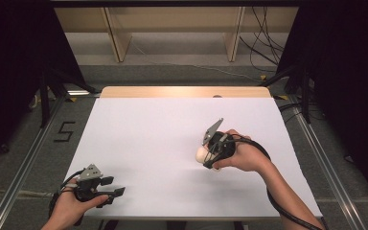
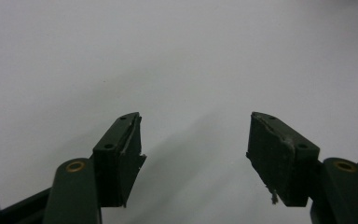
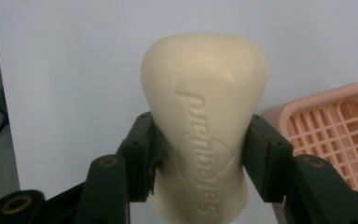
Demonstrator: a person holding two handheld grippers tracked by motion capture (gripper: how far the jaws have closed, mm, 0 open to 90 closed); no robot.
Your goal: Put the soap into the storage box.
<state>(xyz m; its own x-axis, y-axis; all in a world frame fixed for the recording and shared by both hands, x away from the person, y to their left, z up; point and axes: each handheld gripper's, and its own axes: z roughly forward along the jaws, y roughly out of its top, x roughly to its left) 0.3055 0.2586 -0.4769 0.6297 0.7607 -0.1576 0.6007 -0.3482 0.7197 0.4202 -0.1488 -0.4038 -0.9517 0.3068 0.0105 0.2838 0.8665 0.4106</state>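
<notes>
Gripping a cream soap [image 3: 204, 126] in my right claw [image 3: 200, 156], I have both pads pressed against its narrowed middle, its stamped lettering facing my camera. From above, that claw [image 1: 210, 154] sits right of the table's [image 1: 139, 143] centre, with the soap [image 1: 201, 154] poking out pale on its left side; whether it clears the white top I can't quite tell. Just beyond the soap, to its right in my right gripper view, lies a pink dish [image 3: 335, 135] with a slatted grid floor. My left claw [image 1: 111, 187] is well away from the soap, near the table's front left corner, jaws spread wide over bare white surface, holding nothing [image 2: 193, 158].
</notes>
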